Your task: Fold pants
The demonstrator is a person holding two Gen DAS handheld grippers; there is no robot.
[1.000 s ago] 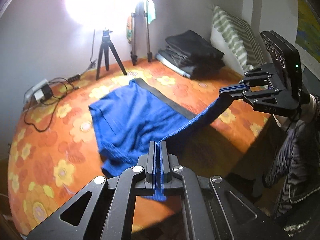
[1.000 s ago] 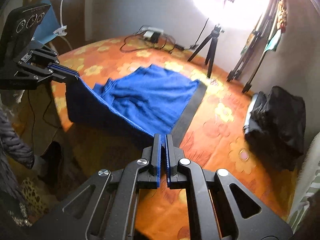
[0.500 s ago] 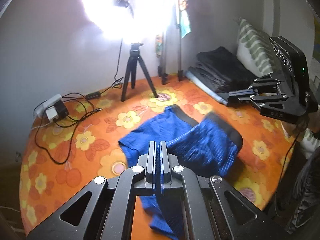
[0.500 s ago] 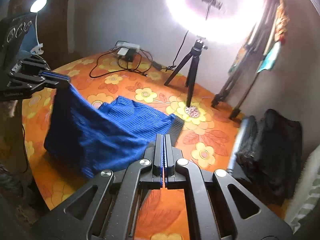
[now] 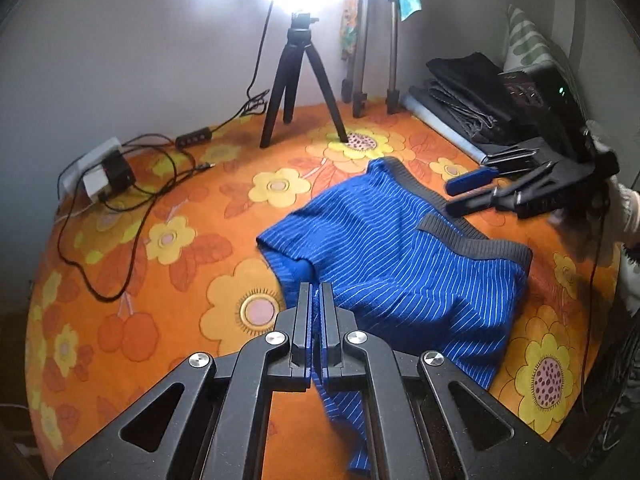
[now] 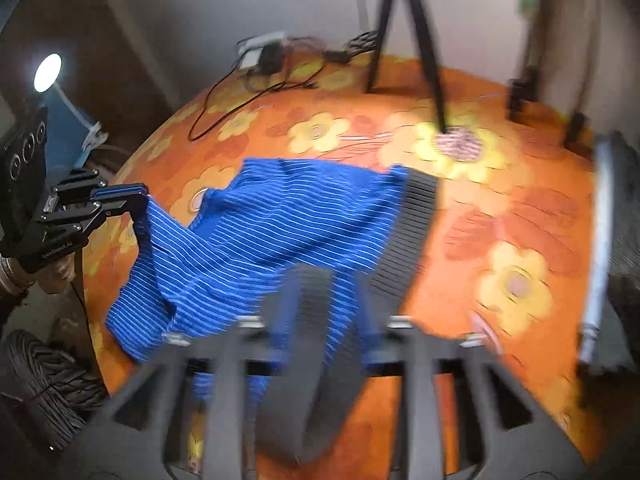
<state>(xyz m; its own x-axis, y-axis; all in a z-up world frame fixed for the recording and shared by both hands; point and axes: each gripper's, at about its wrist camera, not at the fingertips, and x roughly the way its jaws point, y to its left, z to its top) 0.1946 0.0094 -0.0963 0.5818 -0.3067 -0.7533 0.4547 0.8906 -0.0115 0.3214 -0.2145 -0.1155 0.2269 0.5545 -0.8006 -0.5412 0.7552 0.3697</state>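
The blue striped pants with a dark waistband lie folded over on the orange flowered cover. My left gripper is shut on a blue edge of the pants at their near side; it also shows in the right wrist view holding that edge up. My right gripper is open and empty, just past the waistband. In the blurred right wrist view my right gripper stands open above the pants and waistband.
A black tripod and light stands stand at the back wall. A power strip with cables lies back left. A stack of dark folded clothes and a striped pillow sit back right.
My right gripper has let go of the pants and opened; the waistband now lies laid over the pants. Both grippers moved forward and down. The left still holds its edge.
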